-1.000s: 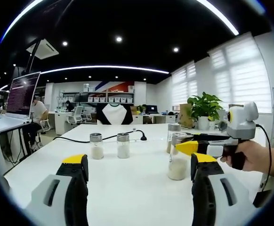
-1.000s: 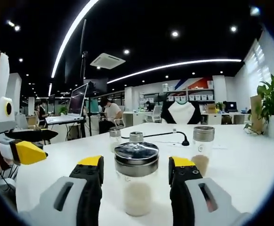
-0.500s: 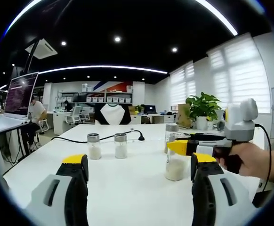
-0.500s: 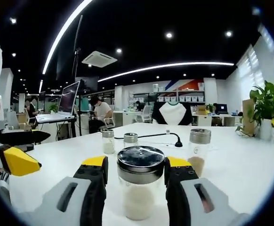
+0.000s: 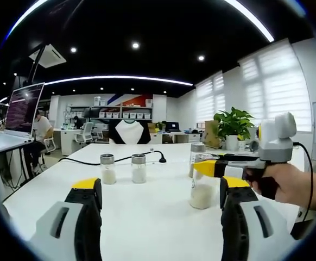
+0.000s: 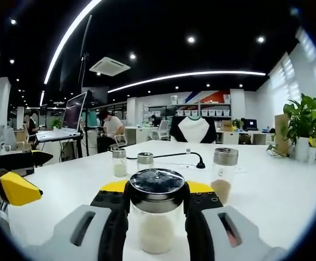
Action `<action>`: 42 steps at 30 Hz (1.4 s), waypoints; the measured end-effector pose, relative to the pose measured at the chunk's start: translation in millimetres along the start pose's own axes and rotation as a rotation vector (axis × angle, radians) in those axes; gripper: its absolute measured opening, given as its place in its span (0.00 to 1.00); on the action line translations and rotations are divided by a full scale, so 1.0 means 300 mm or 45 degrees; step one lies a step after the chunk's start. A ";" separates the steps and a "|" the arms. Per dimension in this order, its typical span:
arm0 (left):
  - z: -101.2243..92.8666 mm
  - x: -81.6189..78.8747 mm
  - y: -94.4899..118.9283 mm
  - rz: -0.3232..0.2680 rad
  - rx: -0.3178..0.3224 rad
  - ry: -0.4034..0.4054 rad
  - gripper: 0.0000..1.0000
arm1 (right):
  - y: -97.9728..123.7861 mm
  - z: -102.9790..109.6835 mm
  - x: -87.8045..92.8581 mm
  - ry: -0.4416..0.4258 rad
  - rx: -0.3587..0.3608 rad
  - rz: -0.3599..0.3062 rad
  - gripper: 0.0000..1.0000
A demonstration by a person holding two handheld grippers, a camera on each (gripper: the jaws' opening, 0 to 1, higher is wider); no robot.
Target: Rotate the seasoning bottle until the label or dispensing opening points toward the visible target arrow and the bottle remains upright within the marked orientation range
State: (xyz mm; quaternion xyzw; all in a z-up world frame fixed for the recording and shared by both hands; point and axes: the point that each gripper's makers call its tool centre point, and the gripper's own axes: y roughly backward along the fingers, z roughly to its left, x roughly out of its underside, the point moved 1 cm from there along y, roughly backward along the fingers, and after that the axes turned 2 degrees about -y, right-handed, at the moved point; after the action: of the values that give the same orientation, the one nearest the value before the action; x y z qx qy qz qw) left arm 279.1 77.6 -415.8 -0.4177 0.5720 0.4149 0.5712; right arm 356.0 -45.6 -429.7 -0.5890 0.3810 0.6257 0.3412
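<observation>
A clear seasoning bottle [image 6: 156,231] with a shiny metal lid and white grains stands upright on the white table [image 6: 266,196]. My right gripper [image 6: 157,189] is shut on it, the yellow-tipped jaws pressing both sides just under the lid. In the left gripper view the same bottle [image 5: 202,191] stands right of centre, with the right gripper [image 5: 223,167] coming in from the right in a person's hand [image 5: 291,184]. My left gripper [image 5: 160,190] hovers low over the table, open and holding nothing. It also shows at the left edge as the left gripper [image 6: 14,187].
Two small shakers [image 5: 108,168] [image 5: 139,167] stand mid-table beside a black cable [image 5: 147,154]. A taller bottle of brown seasoning [image 6: 223,175] stands just right of the held one. A potted plant [image 5: 235,126] sits at the far right edge. A monitor [image 6: 74,111] and a seated person [image 6: 112,128] are beyond.
The right gripper's jaws have closed in from either side of the bottle until they press on it. The left gripper has stayed open and nearly still.
</observation>
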 end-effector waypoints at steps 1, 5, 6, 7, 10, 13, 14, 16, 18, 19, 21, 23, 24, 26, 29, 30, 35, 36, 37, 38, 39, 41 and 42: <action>-0.001 0.001 -0.001 0.002 0.002 0.002 0.95 | -0.001 -0.004 0.003 -0.002 0.000 0.000 0.37; -0.003 -0.001 0.000 0.000 0.002 0.000 0.95 | 0.000 -0.003 0.002 -0.003 -0.001 -0.002 0.37; -0.003 -0.001 0.001 -0.003 0.002 0.000 0.95 | 0.000 -0.002 0.001 -0.003 -0.003 -0.003 0.37; -0.003 -0.003 0.001 -0.005 0.005 -0.002 0.95 | 0.000 -0.002 0.001 -0.005 -0.005 -0.003 0.37; -0.005 -0.004 0.001 -0.007 0.010 -0.008 0.95 | 0.001 -0.001 0.001 -0.006 -0.012 -0.004 0.37; -0.005 -0.005 0.002 -0.008 0.008 -0.012 0.95 | 0.000 -0.003 0.001 -0.005 -0.036 0.001 0.37; -0.004 -0.005 0.003 -0.008 0.007 -0.013 0.95 | 0.000 -0.002 0.001 -0.004 -0.039 0.001 0.37; -0.004 -0.004 0.004 -0.006 0.007 -0.006 0.95 | 0.000 -0.001 0.001 -0.003 -0.041 -0.003 0.37; -0.001 -0.004 0.007 -0.007 0.000 -0.007 0.95 | -0.001 -0.002 0.002 -0.002 -0.063 -0.009 0.37; 0.000 -0.005 0.009 -0.008 -0.002 -0.010 0.94 | -0.001 -0.002 0.001 0.000 -0.076 -0.009 0.37; 0.001 -0.004 0.010 -0.008 -0.002 -0.006 0.94 | -0.001 0.000 0.001 0.002 -0.086 -0.004 0.37; 0.000 0.004 0.009 0.001 0.007 0.001 0.94 | -0.001 0.000 0.001 0.001 -0.103 -0.004 0.37; 0.001 0.007 0.010 0.004 0.007 0.005 0.94 | -0.002 -0.001 0.001 0.001 -0.113 -0.003 0.37; 0.006 0.008 0.013 0.004 -0.003 0.003 0.94 | -0.002 -0.001 0.001 -0.001 -0.137 0.003 0.37; 0.007 0.010 0.013 0.002 -0.002 0.000 0.94 | -0.003 0.003 0.002 0.002 -0.158 0.010 0.37; 0.006 0.016 0.011 0.009 0.005 0.002 0.94 | -0.003 0.002 0.002 0.000 -0.165 0.011 0.37; 0.004 0.021 0.012 0.012 0.004 0.002 0.94 | -0.006 0.003 0.002 0.001 -0.216 0.019 0.37; 0.002 0.020 0.012 0.011 0.007 0.001 0.94 | -0.007 0.006 0.003 -0.008 -0.254 0.023 0.37; 0.002 0.019 0.012 0.011 0.007 0.000 0.94 | -0.007 0.004 0.004 -0.018 -0.262 0.025 0.37; 0.003 0.019 0.012 0.011 0.006 -0.001 0.94 | -0.006 0.004 0.004 -0.006 -0.274 0.024 0.37; 0.003 0.019 0.012 0.011 0.006 -0.002 0.94 | -0.004 0.005 0.004 -0.004 -0.286 0.026 0.37; 0.001 0.020 0.011 0.015 0.012 -0.011 0.94 | -0.003 -0.003 0.005 -0.006 -0.314 0.028 0.37; 0.000 0.019 0.011 0.020 0.010 -0.030 0.95 | -0.003 -0.004 0.005 -0.009 -0.340 0.031 0.37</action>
State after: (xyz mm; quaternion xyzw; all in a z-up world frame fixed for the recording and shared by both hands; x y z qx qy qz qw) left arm 275.8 78.6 -421.6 -0.4060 0.5701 0.4221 0.5762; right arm 357.4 -46.2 -431.4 -0.6224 0.3003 0.6768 0.2535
